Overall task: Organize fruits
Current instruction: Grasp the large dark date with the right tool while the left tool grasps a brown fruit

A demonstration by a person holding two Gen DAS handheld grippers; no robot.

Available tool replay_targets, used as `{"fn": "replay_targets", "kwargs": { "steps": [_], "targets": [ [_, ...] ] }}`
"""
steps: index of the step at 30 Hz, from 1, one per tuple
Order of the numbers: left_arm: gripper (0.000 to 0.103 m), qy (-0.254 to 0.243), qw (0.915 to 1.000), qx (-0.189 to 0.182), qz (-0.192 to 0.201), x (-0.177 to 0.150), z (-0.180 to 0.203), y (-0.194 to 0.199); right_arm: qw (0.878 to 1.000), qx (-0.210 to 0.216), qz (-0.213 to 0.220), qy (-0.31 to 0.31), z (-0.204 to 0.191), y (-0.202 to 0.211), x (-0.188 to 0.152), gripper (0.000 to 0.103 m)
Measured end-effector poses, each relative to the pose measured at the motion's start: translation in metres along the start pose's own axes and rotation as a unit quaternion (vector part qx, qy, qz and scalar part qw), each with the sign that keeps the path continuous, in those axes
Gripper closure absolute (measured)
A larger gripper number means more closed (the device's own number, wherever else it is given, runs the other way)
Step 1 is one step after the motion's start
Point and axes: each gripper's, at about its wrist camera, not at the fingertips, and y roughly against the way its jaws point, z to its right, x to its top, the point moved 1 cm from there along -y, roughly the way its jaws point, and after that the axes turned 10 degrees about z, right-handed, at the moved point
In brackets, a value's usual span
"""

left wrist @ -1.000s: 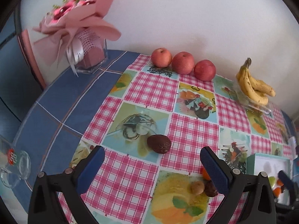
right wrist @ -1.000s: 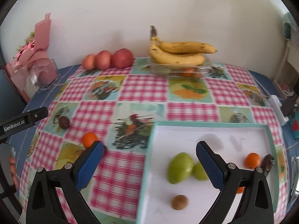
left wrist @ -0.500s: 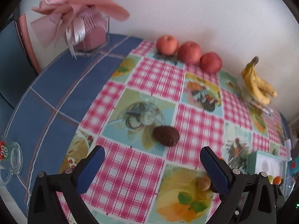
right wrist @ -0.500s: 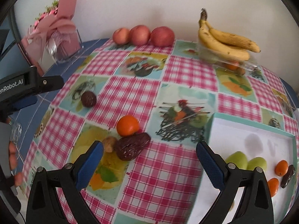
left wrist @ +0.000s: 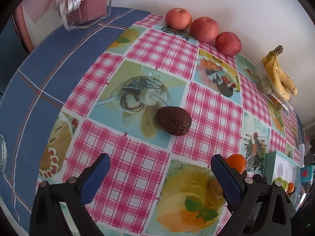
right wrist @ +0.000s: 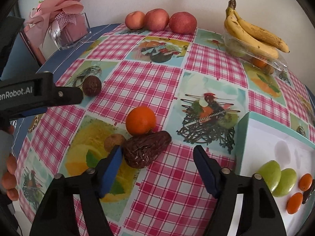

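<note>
My left gripper (left wrist: 160, 174) is open, low over the checked tablecloth, with a dark brown avocado (left wrist: 173, 121) lying just beyond its fingertips. My right gripper (right wrist: 158, 150) hangs over a wrinkled dark fruit (right wrist: 146, 151) and its jaws are closing. The left pad is next to the fruit and the right pad stands apart from it. An orange (right wrist: 140, 123) and a small tan fruit (right wrist: 114, 141) touch the wrinkled one. The white tray (right wrist: 275, 135) at the right holds green fruits (right wrist: 268, 173) and small orange ones (right wrist: 294, 200).
Three red apples (right wrist: 157, 19) line the wall. Bananas (right wrist: 254, 33) lie on a clear plastic box (right wrist: 259, 61) at the back right. A pink wrapped bouquet in a clear box (right wrist: 72, 27) stands at the back left. A glass (left wrist: 2, 153) is at the left edge.
Both grippers have sunk toward the table. The right one swung left from above the tray to the wrinkled dark fruit and its jaws narrowed. The left one came nearer the avocado.
</note>
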Motion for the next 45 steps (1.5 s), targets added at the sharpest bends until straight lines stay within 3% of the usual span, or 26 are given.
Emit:
{"fn": "replay_targets", "kwargs": {
  "steps": [3,5,7,18,23,27,30,33,35,37,45],
  "targets": [
    [0.000,0.003,1.0000,-0.004,-0.003,0.000,0.000,-0.002,1.000,0.007,0.002,-0.002,0.000,-0.001,0.001,0.029],
    [0.000,0.005,1.0000,-0.005,-0.004,0.001,0.000,-0.002,1.000,0.015,0.003,-0.005,0.001,-0.003,0.002,0.041],
    [0.000,0.007,0.9999,-0.005,-0.006,0.000,0.000,-0.003,1.000,0.019,-0.001,-0.005,0.000,-0.006,0.002,0.046],
    [0.000,0.025,0.9988,-0.032,-0.027,-0.005,0.008,0.001,1.000,0.014,-0.004,-0.010,0.003,-0.004,-0.001,0.047],
    [0.002,0.036,0.9958,-0.076,-0.036,-0.009,0.021,0.003,1.000,0.008,-0.014,-0.017,0.010,0.001,-0.006,0.047],
    [0.017,0.013,0.9958,-0.080,-0.043,-0.013,0.035,0.005,1.000,-0.006,-0.024,-0.015,0.013,0.005,-0.010,0.047],
    [0.022,0.006,0.9947,-0.087,-0.054,-0.019,0.043,0.001,0.999,-0.006,-0.030,-0.024,0.017,0.008,-0.013,0.047],
    [0.043,-0.001,0.9934,-0.095,-0.064,-0.022,0.049,-0.001,0.999,-0.008,-0.035,-0.033,0.020,0.010,-0.014,0.047],
    [0.045,-0.011,0.9936,-0.090,-0.068,-0.025,0.053,-0.003,0.999,-0.008,-0.036,-0.036,0.023,0.011,-0.014,0.047],
    [0.055,-0.016,0.9929,-0.092,-0.074,-0.027,0.056,-0.005,0.999,-0.009,-0.036,-0.038,0.026,0.013,-0.014,0.047],
    [0.066,-0.027,0.9924,-0.086,-0.083,-0.034,0.065,-0.009,0.999,0.000,-0.019,-0.044,0.030,0.027,-0.007,0.047]
  ]
}}
